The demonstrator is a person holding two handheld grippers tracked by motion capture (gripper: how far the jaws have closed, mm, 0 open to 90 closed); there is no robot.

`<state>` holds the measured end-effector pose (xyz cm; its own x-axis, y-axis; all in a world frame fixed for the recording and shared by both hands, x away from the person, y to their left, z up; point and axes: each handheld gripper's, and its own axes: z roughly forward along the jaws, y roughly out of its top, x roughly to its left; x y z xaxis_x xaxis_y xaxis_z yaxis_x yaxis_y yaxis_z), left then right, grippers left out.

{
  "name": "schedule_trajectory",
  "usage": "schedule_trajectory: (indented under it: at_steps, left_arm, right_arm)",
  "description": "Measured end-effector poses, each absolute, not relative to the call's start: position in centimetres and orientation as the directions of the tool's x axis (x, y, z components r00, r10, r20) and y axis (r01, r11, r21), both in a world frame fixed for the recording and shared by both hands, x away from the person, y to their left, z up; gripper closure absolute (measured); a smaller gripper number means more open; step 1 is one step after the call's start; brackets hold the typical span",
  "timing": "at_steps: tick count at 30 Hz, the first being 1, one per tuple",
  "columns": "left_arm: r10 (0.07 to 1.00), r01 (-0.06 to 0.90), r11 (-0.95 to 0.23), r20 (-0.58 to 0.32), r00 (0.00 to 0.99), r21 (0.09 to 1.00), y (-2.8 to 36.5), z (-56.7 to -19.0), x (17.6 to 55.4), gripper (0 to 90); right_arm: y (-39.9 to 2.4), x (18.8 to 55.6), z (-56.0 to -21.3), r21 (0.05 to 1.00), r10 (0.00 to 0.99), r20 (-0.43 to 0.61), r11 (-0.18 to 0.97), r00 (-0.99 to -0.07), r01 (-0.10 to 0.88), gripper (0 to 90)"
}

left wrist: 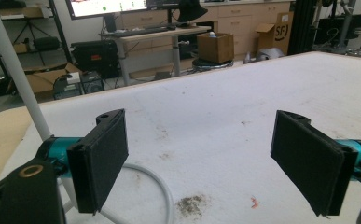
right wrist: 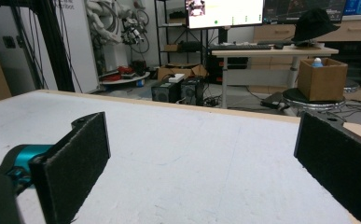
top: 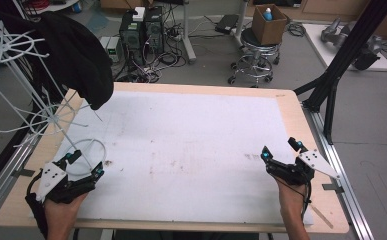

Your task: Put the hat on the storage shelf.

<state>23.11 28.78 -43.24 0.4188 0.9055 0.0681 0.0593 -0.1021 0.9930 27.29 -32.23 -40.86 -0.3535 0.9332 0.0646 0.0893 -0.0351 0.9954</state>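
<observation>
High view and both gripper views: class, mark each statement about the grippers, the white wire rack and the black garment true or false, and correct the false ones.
1. The left gripper is open. True.
2. The right gripper is shut on a cloth. False: it is open and holds nothing.
3. A black garment hangs on the white wire rack. True.
4. The rack stands at the table's right edge. False: it stands at the left edge, by the left gripper.
5. The rack's ring base lies on the white table cover near the left gripper. True.
</observation>
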Motion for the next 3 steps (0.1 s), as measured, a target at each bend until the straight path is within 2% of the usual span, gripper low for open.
schedule_trajectory:
  at_steps: [3]
  left_arm:
    - [0.907, 0.063, -0.103, 0.068, 0.416, 0.993, 28.84, -43.23, 23.10, 19.1]
  right_arm:
    - [-32.23, 27.02, -40.78, 0.997, 0.935, 0.058, -0.033, -0.350, 0.076, 2.6]
